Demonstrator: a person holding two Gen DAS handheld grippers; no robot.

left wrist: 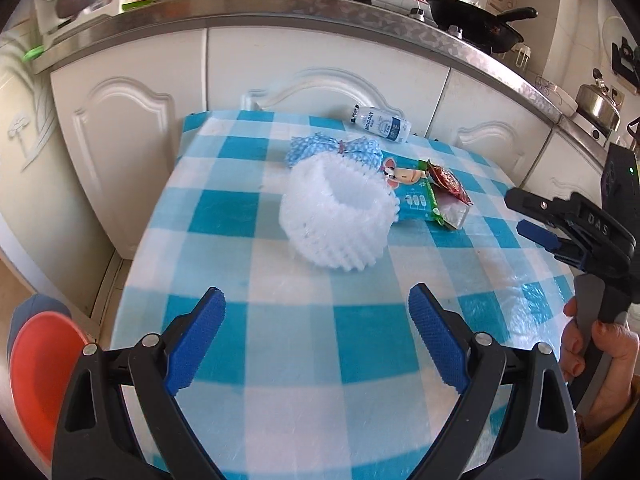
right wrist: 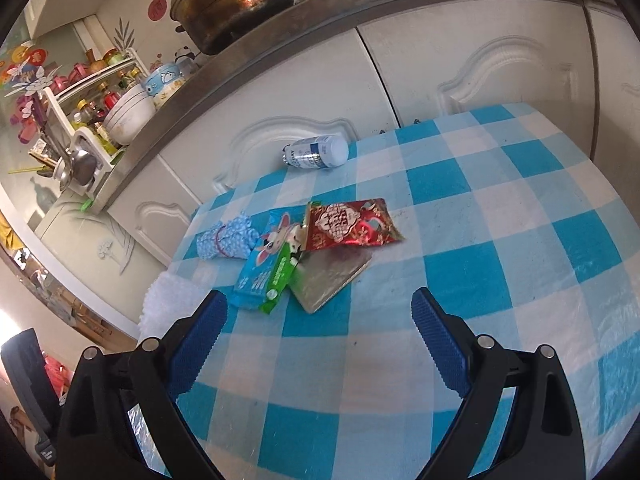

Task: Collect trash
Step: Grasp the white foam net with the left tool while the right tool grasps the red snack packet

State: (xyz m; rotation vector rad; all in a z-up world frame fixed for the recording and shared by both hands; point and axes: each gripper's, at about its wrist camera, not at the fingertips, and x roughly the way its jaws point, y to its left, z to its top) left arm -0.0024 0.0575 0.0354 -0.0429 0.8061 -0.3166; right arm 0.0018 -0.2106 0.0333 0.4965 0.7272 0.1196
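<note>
A white foam fruit net (left wrist: 338, 216) lies on the blue checked table (left wrist: 304, 340), ahead of my open, empty left gripper (left wrist: 316, 336). Behind it lie a blue dotted bundle (left wrist: 332, 150), a blue cartoon wrapper (left wrist: 412, 192), a red snack packet (left wrist: 450, 182) and a small white bottle (left wrist: 380, 123) on its side. My right gripper (right wrist: 320, 336) is open and empty above the table (right wrist: 500, 240), short of the red packet (right wrist: 352, 222), a silver packet (right wrist: 332, 276), a green wrapper (right wrist: 278, 278), the blue wrapper (right wrist: 260, 264), the bundle (right wrist: 226, 240) and the bottle (right wrist: 318, 152). The net's edge (right wrist: 168, 300) shows at left.
White kitchen cabinets (left wrist: 132, 128) and a steel countertop (left wrist: 248, 12) with pots and a black wok (left wrist: 476, 20) stand behind the table. An orange-red bin (left wrist: 44, 376) stands on the floor at the table's left. The right gripper (left wrist: 528, 216) shows at the right of the left wrist view.
</note>
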